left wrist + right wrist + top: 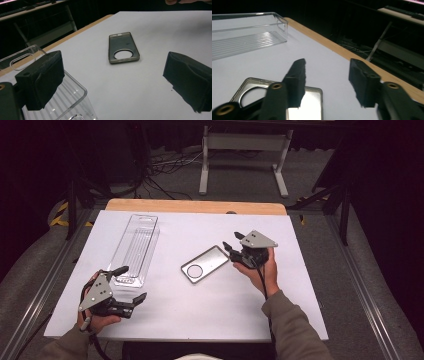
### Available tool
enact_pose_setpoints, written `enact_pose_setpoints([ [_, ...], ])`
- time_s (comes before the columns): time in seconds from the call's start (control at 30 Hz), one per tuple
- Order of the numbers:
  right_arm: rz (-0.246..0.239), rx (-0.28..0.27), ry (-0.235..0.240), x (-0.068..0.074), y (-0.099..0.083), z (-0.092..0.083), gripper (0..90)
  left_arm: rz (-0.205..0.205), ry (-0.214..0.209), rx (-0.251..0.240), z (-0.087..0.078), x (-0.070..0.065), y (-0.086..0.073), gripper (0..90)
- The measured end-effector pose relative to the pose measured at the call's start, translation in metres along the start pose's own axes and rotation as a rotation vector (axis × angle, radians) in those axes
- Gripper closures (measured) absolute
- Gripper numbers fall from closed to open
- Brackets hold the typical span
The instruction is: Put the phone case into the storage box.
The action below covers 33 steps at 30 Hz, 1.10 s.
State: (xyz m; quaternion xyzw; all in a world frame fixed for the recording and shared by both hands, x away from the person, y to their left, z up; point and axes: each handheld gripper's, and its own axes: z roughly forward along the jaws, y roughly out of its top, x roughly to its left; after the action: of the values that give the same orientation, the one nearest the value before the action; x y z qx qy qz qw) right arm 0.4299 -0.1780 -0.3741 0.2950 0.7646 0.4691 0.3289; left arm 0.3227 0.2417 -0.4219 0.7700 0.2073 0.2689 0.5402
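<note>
Your right claw [235, 244] hung half spread and empty just beside the phone case [205, 264], which lay flat mid-surface; you needed to catch one thin edge squarely. Your left claw [131, 284] stood wide apart, empty, touching the clear tray [136, 246]. Open white surface [170, 305] lay all around.

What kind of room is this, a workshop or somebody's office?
Probably a lab or recording studio rather than an office. A white-topped table stands on grey carpet, ringed by black curtains, with loose cables on the floor behind. A person works hand-held grippers over a phone case and a clear plastic tray.
</note>
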Motion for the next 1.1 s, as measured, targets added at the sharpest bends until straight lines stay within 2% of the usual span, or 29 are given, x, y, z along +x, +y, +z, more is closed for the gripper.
enact_pose_setpoints([
  [0.07, -0.009, 0.026, 0.009, -0.001, 0.002, 0.011, 66.0, 0.006, 0.001, 0.007, -0.001, 0.0, 0.0, 4.1],
  [0.1, -0.009, 0.026, 0.009, -0.001, 0.002, 0.011, 66.0, 0.007, -0.001, 0.008, -0.001, 0.0, 0.0, 4.1],
  [0.2, -0.013, 0.076, 0.038, -0.002, 0.005, 0.031, 84.9, 0.008, -0.003, 0.007, -0.002, 0.0, -0.001, 4.1],
  [0.23, -0.008, 0.08, 0.045, -0.002, 0.005, 0.034, 86.9, 0.001, -0.004, 0.005, -0.002, 0.0, -0.001, 4.1],
  [0.27, -0.008, 0.08, 0.045, -0.002, 0.005, 0.034, 86.9, 0.001, -0.004, 0.005, -0.002, 0.0, -0.001, 4.1],
  [0.33, -0.013, 0.094, 0.042, -0.003, 0.007, 0.042, 90.0, -0.004, -0.005, 0.005, -0.002, 0.0, -0.001, 4.1],
  [0.43, -0.02, 0.123, 0.044, -0.003, 0.005, 0.055, 90.0, -0.001, -0.009, 0.01, -0.002, 0.0, -0.001, 4.1],
  [0.63, -0.008, 0.127, 0.056, -0.005, 0.006, 0.071, 90.0, -0.005, -0.012, 0.011, -0.002, 0.0, -0.001, 4.3],
  [0.73, -0.019, 0.171, 0.056, -0.004, 0.0, 0.085, 90.0, 0.001, -0.014, 0.01, -0.002, 0.001, -0.002, 4.3],
  [0.93, 0.033, 0.225, 0.059, -0.009, -0.011, 0.11, 90.0, 0.002, -0.022, 0.009, -0.002, 0.001, -0.002, 4.3],
  [1.1, 0.023, 0.26, 0.067, -0.007, -0.012, 0.122, 90.0, 0.002, -0.024, 0.009, -0.003, 0.001, -0.003, 4.4],
])
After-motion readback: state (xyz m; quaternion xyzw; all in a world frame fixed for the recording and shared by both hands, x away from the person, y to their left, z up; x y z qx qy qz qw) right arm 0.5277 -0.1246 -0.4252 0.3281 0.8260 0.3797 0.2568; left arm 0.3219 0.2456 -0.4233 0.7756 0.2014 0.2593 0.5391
